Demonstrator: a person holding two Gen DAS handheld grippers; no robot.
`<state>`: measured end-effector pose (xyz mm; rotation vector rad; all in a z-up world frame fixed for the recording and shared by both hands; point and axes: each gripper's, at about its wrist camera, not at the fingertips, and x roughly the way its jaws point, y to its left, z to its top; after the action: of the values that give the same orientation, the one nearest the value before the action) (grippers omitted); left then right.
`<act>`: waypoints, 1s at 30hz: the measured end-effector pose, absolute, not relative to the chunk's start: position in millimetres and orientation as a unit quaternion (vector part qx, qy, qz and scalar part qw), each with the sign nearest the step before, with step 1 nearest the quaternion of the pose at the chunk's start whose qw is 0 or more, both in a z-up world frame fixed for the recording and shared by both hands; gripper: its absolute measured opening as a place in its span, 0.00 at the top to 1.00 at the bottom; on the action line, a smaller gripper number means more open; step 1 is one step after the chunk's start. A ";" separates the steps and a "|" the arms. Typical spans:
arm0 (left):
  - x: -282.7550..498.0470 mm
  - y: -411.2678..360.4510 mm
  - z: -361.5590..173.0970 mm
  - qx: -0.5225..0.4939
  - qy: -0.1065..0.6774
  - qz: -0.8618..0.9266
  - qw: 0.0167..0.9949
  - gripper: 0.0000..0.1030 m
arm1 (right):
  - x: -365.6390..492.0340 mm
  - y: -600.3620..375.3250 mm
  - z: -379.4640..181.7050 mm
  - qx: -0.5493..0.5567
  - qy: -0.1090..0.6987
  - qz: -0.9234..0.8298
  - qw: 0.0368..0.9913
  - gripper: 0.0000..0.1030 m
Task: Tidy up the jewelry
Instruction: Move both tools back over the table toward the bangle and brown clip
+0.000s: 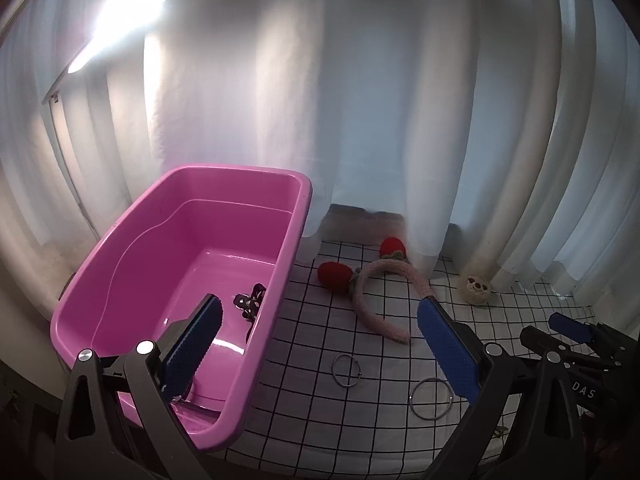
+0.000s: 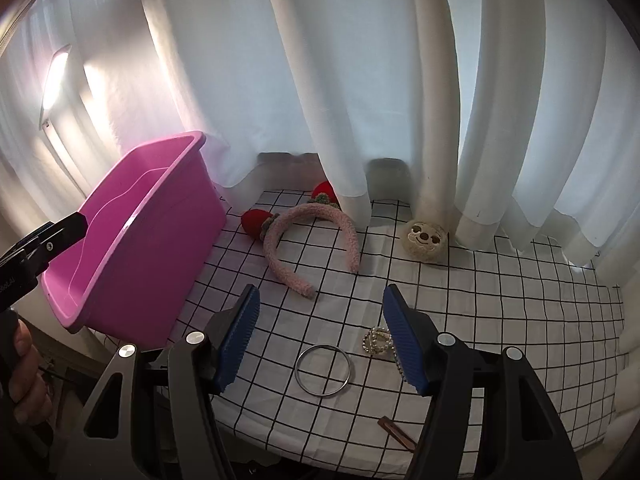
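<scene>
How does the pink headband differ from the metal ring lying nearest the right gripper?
The pink headband is a fuzzy, thick open arc with red strawberry trims; the metal ring is a thin, bare, closed silver circle. The headband is clearly larger and lies farther back, near the curtain; the ring lies between the right gripper's open fingers. Both rest on the checked cloth, outside the pink bin.

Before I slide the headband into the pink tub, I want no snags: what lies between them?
Only bare checked cloth lies between the headband and the pink tub; the right wrist view shows it best.
</scene>
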<state>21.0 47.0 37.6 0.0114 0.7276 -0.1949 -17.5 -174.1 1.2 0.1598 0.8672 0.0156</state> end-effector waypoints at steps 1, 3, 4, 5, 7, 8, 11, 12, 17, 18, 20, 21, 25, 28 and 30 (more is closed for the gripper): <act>18.9 40.8 36.8 0.007 0.356 -0.101 0.929 0.07 | -21.2 -181.9 0.0 0.082 0.419 0.000 0.904 0.40; 16.6 28.9 33.1 0.011 0.359 -0.113 0.926 0.07 | -30.3 -198.9 -3.1 0.092 0.419 -0.016 0.903 0.40; 15.6 23.4 30.4 0.013 0.362 -0.117 0.925 0.07 | -35.2 -206.9 -5.4 0.097 0.420 -0.025 0.902 0.40; 15.0 18.2 27.4 0.015 0.366 -0.122 0.923 0.07 | -39.9 -214.6 -8.1 0.100 0.422 -0.033 0.901 0.40; 14.4 8.4 19.9 0.018 0.373 -0.130 0.919 0.07 | -48.9 -229.5 -14.5 0.108 0.427 -0.048 0.897 0.40; 13.3 4.3 15.9 0.019 0.376 -0.133 0.917 0.07 | -54.3 -236.6 -18.4 0.112 0.429 -0.055 0.895 0.40; 11.2 -6.6 0.6 0.022 0.389 -0.141 0.910 0.07 | -68.3 -253.6 -33.0 0.121 0.439 -0.072 0.887 0.40; 10.5 -9.8 -5.6 0.023 0.394 -0.143 0.908 0.07 | -72.6 -257.8 -39.1 0.124 0.444 -0.076 0.884 0.40; 7.2 -19.3 -44.0 0.032 0.424 -0.146 0.893 0.07 | -87.4 -270.8 -75.7 0.140 0.478 -0.079 0.864 0.40; 6.9 -19.6 -52.1 0.033 0.430 -0.146 0.890 0.07 | -89.1 -271.5 -83.4 0.143 0.485 -0.077 0.859 0.40; 6.8 -18.5 -67.4 0.037 0.441 -0.139 0.886 0.07 | -90.4 -271.6 -97.8 0.149 0.497 -0.073 0.852 0.40; 7.4 -17.6 -74.8 0.037 0.448 -0.135 0.883 0.07 | -90.6 -271.3 -103.5 0.150 0.502 -0.071 0.849 0.40; 11.9 -12.5 -101.3 0.033 0.471 -0.117 0.874 0.07 | -88.3 -270.5 -118.4 0.155 0.508 -0.058 0.846 0.40; 14.8 -9.6 -117.3 0.036 0.486 -0.103 0.867 0.07 | -87.8 -271.1 -126.9 0.159 0.509 -0.048 0.845 0.40; 14.6 -7.7 -124.5 0.036 0.491 -0.100 0.865 0.07 | -88.9 -270.4 -134.5 0.152 0.515 -0.046 0.842 0.40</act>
<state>14.6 -7.7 -124.5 0.0761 1.0280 -0.2095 -88.9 -270.4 -134.5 0.3216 1.0890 -0.0975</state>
